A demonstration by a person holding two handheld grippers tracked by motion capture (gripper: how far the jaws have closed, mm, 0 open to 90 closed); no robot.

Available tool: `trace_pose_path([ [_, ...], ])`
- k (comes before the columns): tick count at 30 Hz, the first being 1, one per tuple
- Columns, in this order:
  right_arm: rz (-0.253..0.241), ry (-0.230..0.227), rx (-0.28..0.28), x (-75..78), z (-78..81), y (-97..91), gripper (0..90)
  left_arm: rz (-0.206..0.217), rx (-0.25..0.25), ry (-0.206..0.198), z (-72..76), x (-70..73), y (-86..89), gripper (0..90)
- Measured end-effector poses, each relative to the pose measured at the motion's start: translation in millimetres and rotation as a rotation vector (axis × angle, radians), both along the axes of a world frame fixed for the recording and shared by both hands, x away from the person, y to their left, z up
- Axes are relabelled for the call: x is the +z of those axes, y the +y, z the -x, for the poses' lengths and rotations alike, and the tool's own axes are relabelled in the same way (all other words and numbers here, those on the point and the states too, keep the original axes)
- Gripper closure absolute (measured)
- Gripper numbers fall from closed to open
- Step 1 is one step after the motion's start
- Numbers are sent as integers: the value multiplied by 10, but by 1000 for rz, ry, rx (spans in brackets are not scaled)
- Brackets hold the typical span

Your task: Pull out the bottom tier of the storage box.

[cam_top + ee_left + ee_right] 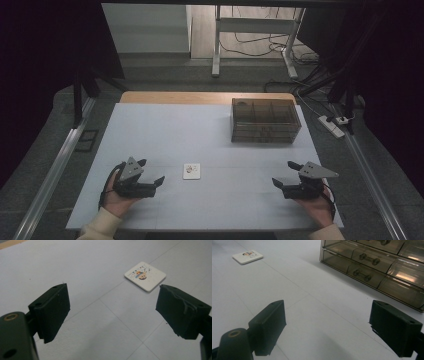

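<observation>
Two grippers, left (152,171) and right (283,173), jaws spread empty, flank one white picture card (191,171) near one smoked-plastic drawer box (265,120).

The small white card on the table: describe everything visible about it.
The small white card is a flat square with rounded corners and some thickness at its edge, like a coaster or tile. Its top face carries a small colourful printed picture, too small to make out. It lies flat on the pale table, near the front and left of centre, touched by nothing else. The left tongs stand open beside it, pointing its way, apart from it. The smoky drawer box sits far off at the back right.
</observation>
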State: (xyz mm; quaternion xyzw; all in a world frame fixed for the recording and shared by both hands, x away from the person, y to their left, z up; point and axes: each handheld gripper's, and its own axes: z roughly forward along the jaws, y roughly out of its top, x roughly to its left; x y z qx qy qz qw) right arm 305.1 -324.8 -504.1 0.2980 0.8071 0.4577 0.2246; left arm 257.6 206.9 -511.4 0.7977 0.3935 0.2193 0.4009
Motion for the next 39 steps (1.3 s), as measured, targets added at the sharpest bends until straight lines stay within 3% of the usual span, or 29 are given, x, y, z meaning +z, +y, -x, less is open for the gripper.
trace_pose_path([
  [21, -10, 2, -16, -5, -14, -4, 131, -49, -5, -9, 33, -13, -35, 119],
  [39, -9, -6, -25, -5, -18, 34, 98, -67, -25, -6, -11, -52, -63, 118],
])
